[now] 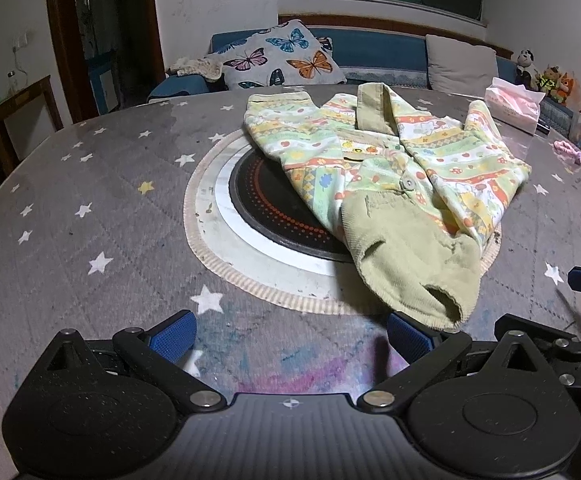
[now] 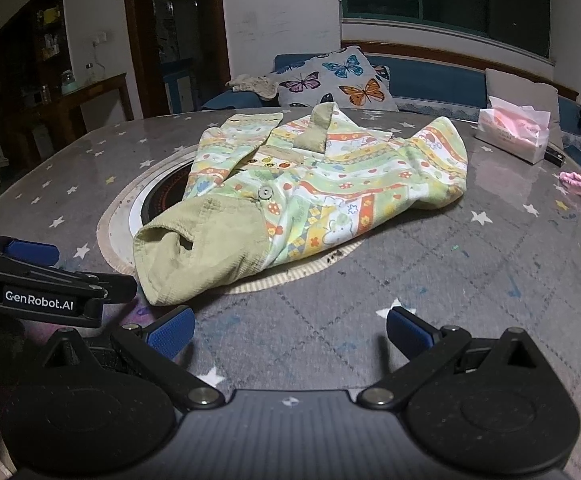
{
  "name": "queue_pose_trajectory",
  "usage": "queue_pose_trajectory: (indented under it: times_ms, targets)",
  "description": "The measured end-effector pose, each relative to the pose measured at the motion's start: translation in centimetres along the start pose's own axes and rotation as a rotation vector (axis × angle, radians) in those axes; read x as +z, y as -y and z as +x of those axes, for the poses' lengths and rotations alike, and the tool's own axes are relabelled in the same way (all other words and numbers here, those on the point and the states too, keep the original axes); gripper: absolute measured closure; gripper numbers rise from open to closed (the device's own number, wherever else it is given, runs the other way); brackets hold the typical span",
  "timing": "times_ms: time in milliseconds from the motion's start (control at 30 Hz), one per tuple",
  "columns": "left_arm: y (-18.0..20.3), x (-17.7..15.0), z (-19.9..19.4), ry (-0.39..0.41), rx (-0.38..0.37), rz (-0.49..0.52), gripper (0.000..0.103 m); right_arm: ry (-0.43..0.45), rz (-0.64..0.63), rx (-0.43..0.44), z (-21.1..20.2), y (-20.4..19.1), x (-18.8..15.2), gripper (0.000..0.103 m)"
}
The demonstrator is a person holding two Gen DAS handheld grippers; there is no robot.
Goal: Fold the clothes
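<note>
A small patterned jacket [image 1: 418, 168] with olive cuffs and collar lies on the round table, partly folded, over the central hotplate [image 1: 266, 200]. Its olive cuff [image 1: 414, 268] points toward me. My left gripper [image 1: 290, 334] is open just short of that cuff, nothing between its blue pads. In the right wrist view the same jacket [image 2: 330, 192] lies ahead and left, its cuff [image 2: 194, 252] nearest. My right gripper [image 2: 290, 330] is open above bare tablecloth, to the right of the cuff. The left gripper [image 2: 30, 256] shows at the left edge there.
The table wears a grey star-print cloth [image 1: 90, 208]. A pink tissue pack [image 2: 514, 132] and a pink hair tie [image 2: 576, 186] sit at the far right. Behind the table stands a blue sofa with a butterfly cushion [image 1: 282, 60] and soft toys [image 1: 546, 76].
</note>
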State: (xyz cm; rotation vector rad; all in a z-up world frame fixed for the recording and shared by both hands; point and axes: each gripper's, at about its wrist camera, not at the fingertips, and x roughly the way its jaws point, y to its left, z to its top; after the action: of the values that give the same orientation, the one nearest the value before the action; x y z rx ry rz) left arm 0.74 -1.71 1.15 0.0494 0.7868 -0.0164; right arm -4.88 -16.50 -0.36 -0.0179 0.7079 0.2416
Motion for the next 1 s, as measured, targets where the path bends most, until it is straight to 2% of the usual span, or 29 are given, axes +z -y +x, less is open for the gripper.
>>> queue_pose_trajectory:
  times_ms: [600,767,933,1000]
  targets:
    - [-0.3,3.4,1.1,0.033,0.03,0.046,0.0,-0.006,0.017,0.019,1.8,1.4,3.0,0.0]
    - [-0.6,5.4,1.7,0.049,0.03,0.061,0.0,-0.002,0.025,0.018,2.6,2.4,5.2,0.002]
    - [-1.0,7.7,2.7,0.063,0.034,0.063,0.001,-0.004,0.034,0.007,4.5,3.8,8.6,0.007]
    - [-1.4,8.7,3.3,0.06,0.038,0.058,0.006,-0.006,0.033,-0.003,5.4,4.4,9.8,0.012]
